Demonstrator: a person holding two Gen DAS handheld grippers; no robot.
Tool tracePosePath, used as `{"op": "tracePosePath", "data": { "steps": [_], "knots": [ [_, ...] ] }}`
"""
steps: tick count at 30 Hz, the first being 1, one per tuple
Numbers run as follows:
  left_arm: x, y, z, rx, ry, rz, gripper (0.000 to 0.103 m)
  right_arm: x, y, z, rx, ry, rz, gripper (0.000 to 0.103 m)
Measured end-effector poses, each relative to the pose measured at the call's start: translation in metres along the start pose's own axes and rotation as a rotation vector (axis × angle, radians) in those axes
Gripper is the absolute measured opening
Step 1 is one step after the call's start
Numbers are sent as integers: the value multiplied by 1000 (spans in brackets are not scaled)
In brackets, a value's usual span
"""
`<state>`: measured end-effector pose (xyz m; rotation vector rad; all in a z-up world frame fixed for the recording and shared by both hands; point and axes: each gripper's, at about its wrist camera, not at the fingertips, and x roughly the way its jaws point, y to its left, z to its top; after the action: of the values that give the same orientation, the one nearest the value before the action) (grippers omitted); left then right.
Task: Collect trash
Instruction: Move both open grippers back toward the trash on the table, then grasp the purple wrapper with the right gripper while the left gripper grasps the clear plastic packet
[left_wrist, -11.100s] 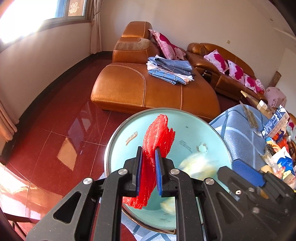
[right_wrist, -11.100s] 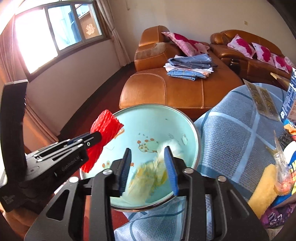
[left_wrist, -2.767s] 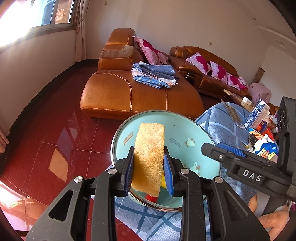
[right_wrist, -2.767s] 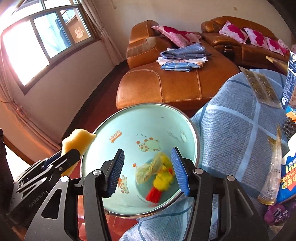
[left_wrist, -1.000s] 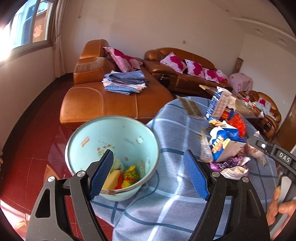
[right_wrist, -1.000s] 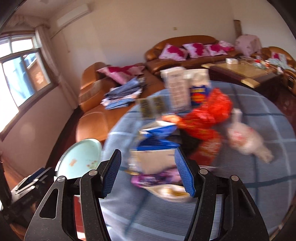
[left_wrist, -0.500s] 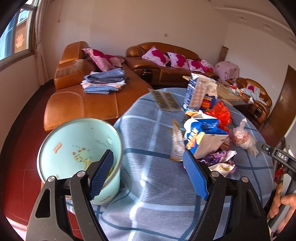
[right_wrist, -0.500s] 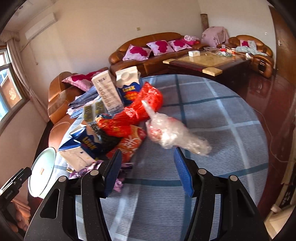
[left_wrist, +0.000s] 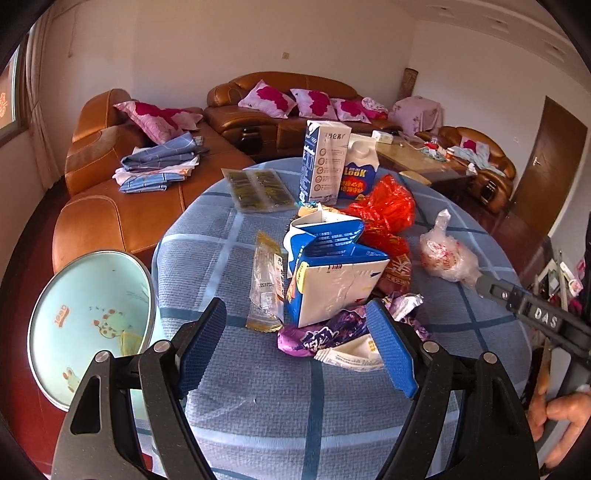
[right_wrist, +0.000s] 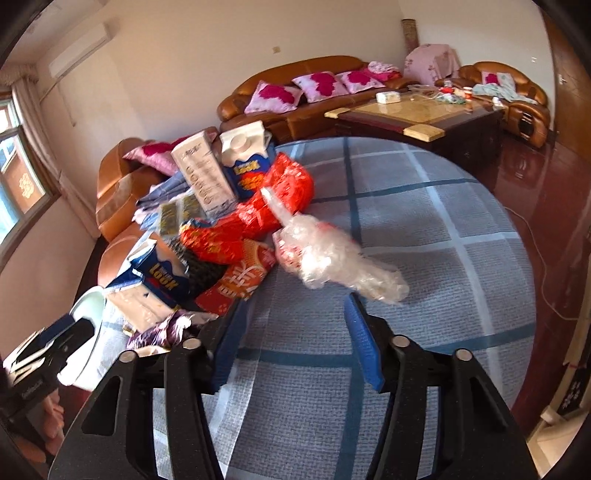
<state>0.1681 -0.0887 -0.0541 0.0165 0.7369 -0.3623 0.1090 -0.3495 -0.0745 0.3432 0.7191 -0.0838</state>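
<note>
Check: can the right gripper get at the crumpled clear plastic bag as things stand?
Probably yes. The clear plastic bag lies apart from the pile, just ahead of the right gripper, whose empty jaws are closing over bare tablecloth.

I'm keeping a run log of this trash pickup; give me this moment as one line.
phase: reaching for trash | left gripper: open, empty, over purple wrapper | right gripper: closing, empty, near clear plastic bag | bin: at table edge

Tablecloth (left_wrist: 332, 406) grey-blue, crossed by dark and pale blue check lines. Bin (left_wrist: 88, 295) pale mint inside with small cartoon prints; crushed carton (left_wrist: 332, 280) blue and white. Crumpled bag (left_wrist: 388, 206) bright red; wrapper (left_wrist: 317, 338) purple; sofas (left_wrist: 147, 206) tan leather, with pink cushions (left_wrist: 266, 99) blotched crimson.
</note>
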Motion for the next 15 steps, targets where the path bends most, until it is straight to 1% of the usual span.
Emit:
{"op": "tracePosePath", "data": {
  "steps": [1,2,7,11,14,15],
  "knots": [
    [1,1,0,-6,2,2,77,3,2,-1,-10,11,11,47],
    [1,3,1,-12,3,5,77,5,4,-2,-16,22,23,46],
    [1,20,-1,-37,5,54,77,35,18,-4,-21,149,186,45],
    [2,36,-3,-63,14,93,77,51,30,-1,-46,201,242,45],
    [3,47,-2,-86,20,110,77,60,35,4,-22,236,308,45],
    [3,49,-2,-89,22,113,77,60,36,5,-19,238,310,45]
  ]
}}
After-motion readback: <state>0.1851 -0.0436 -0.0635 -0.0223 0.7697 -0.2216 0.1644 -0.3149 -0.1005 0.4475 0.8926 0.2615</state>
